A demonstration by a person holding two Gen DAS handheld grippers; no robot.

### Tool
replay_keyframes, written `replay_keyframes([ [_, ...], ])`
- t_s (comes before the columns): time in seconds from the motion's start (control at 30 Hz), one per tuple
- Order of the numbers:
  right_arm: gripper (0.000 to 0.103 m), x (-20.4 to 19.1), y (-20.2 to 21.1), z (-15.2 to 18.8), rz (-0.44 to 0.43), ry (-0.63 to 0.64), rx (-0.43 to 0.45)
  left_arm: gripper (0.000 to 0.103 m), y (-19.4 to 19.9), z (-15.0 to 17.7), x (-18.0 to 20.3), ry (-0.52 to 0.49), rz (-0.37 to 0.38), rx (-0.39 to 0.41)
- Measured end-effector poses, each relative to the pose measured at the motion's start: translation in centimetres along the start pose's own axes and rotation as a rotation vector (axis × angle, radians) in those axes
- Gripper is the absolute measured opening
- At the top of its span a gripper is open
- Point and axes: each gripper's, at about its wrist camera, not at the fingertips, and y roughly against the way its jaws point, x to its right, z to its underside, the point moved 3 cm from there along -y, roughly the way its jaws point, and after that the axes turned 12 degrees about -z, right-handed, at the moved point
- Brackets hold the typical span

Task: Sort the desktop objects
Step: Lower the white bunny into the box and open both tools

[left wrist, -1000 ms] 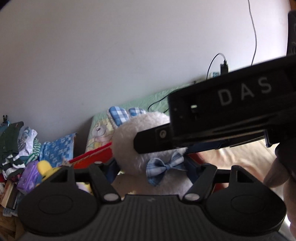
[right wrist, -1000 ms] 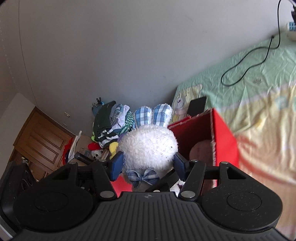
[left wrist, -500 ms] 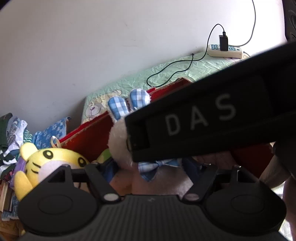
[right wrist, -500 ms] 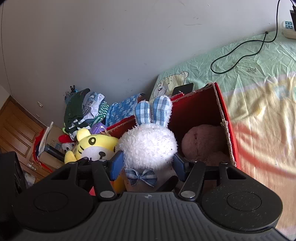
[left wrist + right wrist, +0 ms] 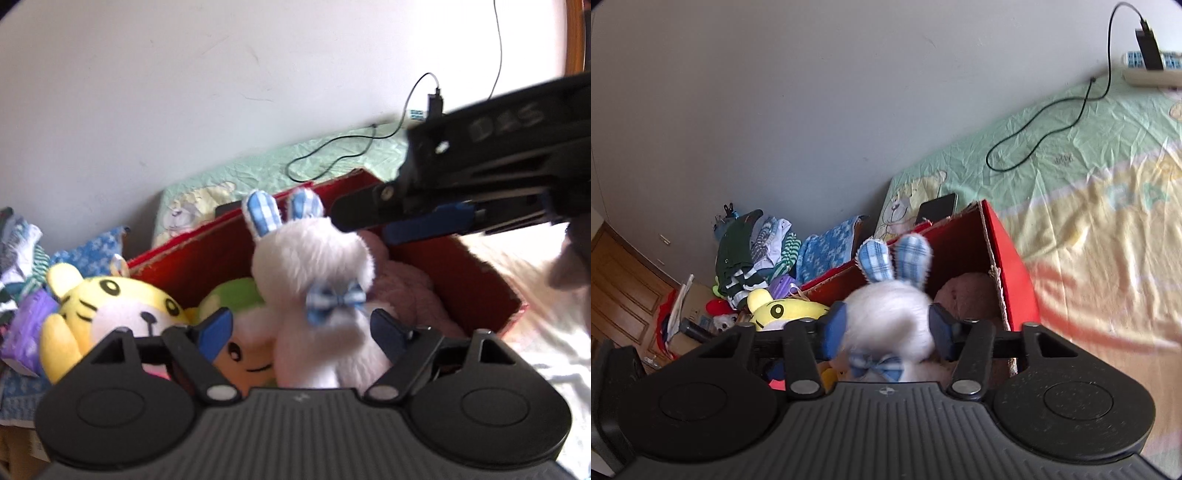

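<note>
Your right gripper (image 5: 888,330) had just been closing and clamped the white rabbit plush (image 5: 886,314) at its head, over the red box (image 5: 1008,258). Your left gripper (image 5: 301,332), just opening, stood apart around its body; tiger plush (image 5: 107,306) at 9 o'clock.

Bed (image 5: 1100,206), green-and-yellow cartoon sheet. On it: red box (image 5: 1012,254) at 6 o'clock; black phone (image 5: 936,212) just beyond it at 12; black cable (image 5: 1045,133) looped toward 1 o'clock. White power strip (image 5: 1148,72) at the far 2 o'clock edge.
</note>
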Motion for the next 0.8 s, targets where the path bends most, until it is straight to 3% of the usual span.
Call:
replay_keyframes([
  [0.1, 0.035, 0.3, -1.2, 0.2, 0.001, -0.015, -0.030, 0.083, -0.3, 0.2, 0.6, -0.020, 0.003, -0.009],
  [0.33, 0.035, 0.3, -3.5, 0.5, 0.018, 0.032, -0.085, 0.084, -1.8, 1.4, 1.8, -0.006, 0.024, -0.068],
  [0.6, 0.037, 0.5, -3.0, 0.1, 0.003, 0.036, -0.080, 0.087, -1.9, 0.9, 2.4, 0.003, 0.013, -0.082],
  [0.8, 0.038, 0.7, -1.7, -0.1, -0.019, -0.006, -0.050, 0.089, -1.7, 0.2, 1.6, 0.062, -0.023, -0.145],
])
